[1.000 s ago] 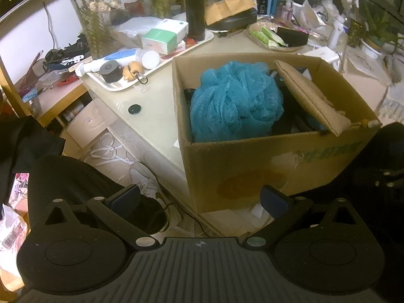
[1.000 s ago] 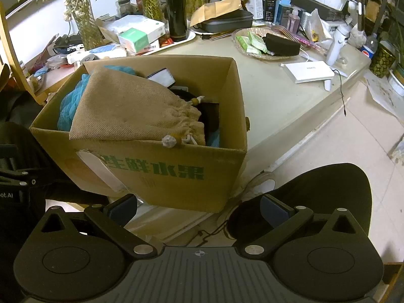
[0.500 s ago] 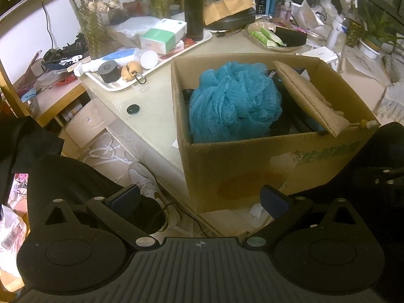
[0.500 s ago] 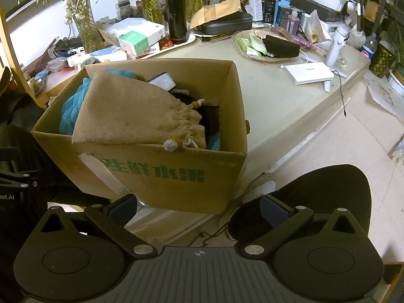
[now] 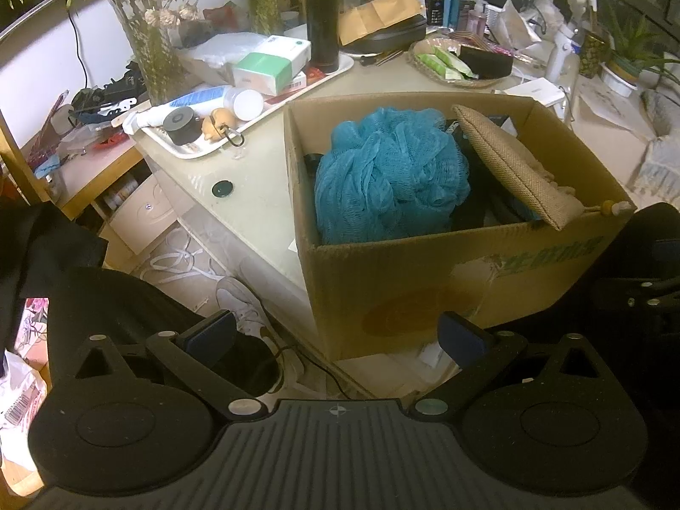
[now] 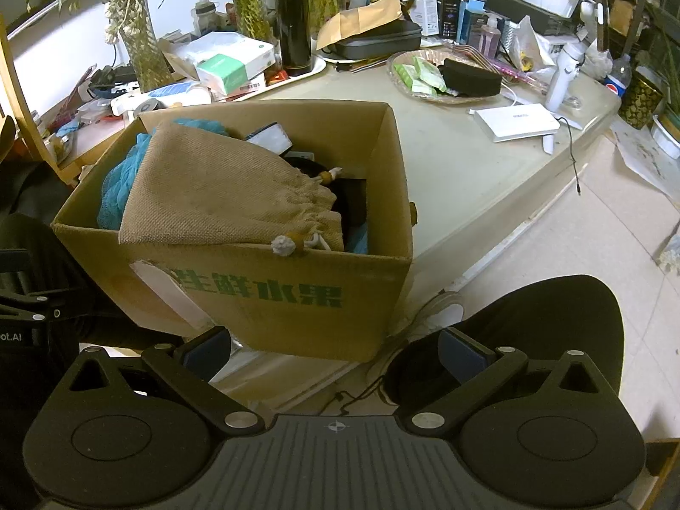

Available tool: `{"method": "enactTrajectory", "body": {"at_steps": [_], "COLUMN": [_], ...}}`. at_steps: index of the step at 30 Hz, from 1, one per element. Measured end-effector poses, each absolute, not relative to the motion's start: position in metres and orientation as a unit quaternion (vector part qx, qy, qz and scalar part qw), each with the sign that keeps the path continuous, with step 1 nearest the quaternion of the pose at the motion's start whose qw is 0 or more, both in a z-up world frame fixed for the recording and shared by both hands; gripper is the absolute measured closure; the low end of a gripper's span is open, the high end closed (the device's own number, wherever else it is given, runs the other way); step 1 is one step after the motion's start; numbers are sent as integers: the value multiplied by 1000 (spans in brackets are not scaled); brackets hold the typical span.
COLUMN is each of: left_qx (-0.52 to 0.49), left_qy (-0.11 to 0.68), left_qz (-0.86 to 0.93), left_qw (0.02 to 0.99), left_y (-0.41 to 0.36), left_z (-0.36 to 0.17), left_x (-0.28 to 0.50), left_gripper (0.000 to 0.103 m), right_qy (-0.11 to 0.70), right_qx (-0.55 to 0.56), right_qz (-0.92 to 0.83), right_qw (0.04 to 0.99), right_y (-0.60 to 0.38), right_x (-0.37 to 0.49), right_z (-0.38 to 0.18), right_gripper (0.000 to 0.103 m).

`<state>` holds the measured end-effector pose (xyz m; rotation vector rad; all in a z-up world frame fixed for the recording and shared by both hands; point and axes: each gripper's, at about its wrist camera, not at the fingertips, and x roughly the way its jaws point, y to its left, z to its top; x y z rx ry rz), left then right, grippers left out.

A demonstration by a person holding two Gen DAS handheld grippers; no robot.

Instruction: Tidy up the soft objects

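A cardboard box (image 5: 425, 280) (image 6: 272, 293) with green print stands at the near edge of a pale table. Inside it lies a teal mesh bath pouf (image 5: 391, 174) (image 6: 117, 178) beside a tan burlap drawstring bag (image 5: 510, 165) (image 6: 229, 195) that leans on the box rim. Dark items lie under them, mostly hidden. My left gripper (image 5: 335, 335) hangs open below and in front of the box's left corner, holding nothing. In front of the box's right corner my right gripper (image 6: 335, 350) is open too, with nothing between its fingers.
Behind the box the table (image 6: 459, 161) carries a white tray (image 5: 191, 148) of toiletries, a black flask (image 6: 293, 21), a basket (image 6: 442, 76) of packets, a white flat box (image 6: 514, 121) with a cable, and vases. A black chair seat (image 6: 531, 331) and shoes (image 5: 246, 310) are on the floor below.
Both views have drifted slightly, with the box sitting a little lower and closer in the right wrist view. Nothing in the box has moved and both grippers stay open.
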<state>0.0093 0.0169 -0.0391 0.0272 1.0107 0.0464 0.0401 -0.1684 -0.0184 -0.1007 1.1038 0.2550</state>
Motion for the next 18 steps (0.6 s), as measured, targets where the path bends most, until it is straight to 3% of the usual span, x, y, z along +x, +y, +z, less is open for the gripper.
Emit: {"method": "enactTrajectory", "body": {"at_steps": [18], "left_qx": [11], "left_qy": [483], "left_qz": [22], "left_qw": [875], "left_y": [17], "left_z": [-38], "left_x": [10], "left_gripper": [0], "right_qy": [523], "right_qx": [-51], "right_qz": [119], "right_qw": [843], "right_y": [-166], "right_x": [39], "right_z": [-18], "right_gripper": [0]}}
